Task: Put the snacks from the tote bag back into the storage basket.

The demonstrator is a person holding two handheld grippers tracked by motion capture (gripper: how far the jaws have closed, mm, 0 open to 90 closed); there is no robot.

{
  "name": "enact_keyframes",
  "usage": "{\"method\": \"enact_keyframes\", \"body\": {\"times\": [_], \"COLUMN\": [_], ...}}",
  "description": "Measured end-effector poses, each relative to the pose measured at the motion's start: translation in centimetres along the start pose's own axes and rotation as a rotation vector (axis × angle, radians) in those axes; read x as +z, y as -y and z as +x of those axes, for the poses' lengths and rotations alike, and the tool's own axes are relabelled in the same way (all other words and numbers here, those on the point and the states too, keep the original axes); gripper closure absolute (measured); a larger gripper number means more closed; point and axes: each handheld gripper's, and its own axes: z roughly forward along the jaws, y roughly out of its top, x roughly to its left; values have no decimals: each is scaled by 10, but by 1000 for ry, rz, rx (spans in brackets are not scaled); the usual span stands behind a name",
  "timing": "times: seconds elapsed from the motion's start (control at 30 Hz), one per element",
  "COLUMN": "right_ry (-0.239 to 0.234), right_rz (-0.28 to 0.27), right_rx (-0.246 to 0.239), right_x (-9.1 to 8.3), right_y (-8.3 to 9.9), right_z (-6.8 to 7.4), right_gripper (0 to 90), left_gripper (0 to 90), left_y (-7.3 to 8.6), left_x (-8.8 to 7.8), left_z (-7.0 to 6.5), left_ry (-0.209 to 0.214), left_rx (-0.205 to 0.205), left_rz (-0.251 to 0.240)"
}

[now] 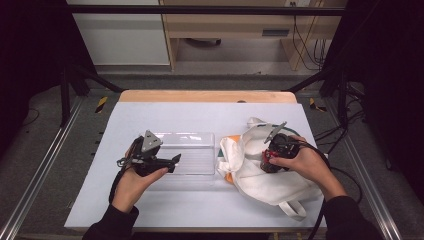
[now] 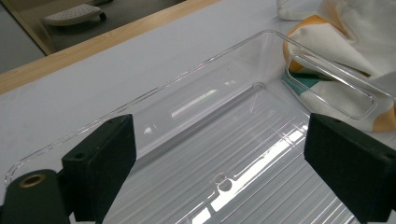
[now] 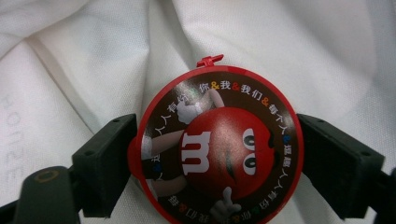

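Observation:
A round red candy container [image 3: 219,144], its lid printed with a red cartoon face and a ring of characters, sits between the jaws of my right gripper [image 3: 218,165]. Both pads touch its rim, so the gripper is shut on it. In the high view that gripper [image 1: 268,159] is over the white cloth bag [image 1: 255,180], and red shows at its tips. My left gripper [image 1: 175,160] hangs open over a clear plastic tray [image 1: 192,137]. Nothing lies between its jaws [image 2: 219,158], and the ribbed tray [image 2: 261,36] holds nothing.
The white bag [image 2: 345,28], with orange and green parts, lies against the tray's right end. A white mat [image 1: 200,112] covers the wooden table. Metal frame rails run along both sides, and cables trail at the right.

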Motion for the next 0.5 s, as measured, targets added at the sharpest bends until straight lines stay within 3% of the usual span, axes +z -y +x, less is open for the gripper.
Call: {"method": "enact_keyframes", "body": {"times": [0.2,0.5], "right_ry": [-3,8], "right_rz": [5,27], "right_rx": [-8,-9], "right_x": [1,0], "right_y": [0,-2], "right_z": [1,2], "right_gripper": [232,240], "left_gripper": [95,97], "left_y": [0,0], "left_x": [0,-1], "left_z": [0,2], "left_ry": [1,2], "left_rx": [1,0], "left_rz": [1,1]}}
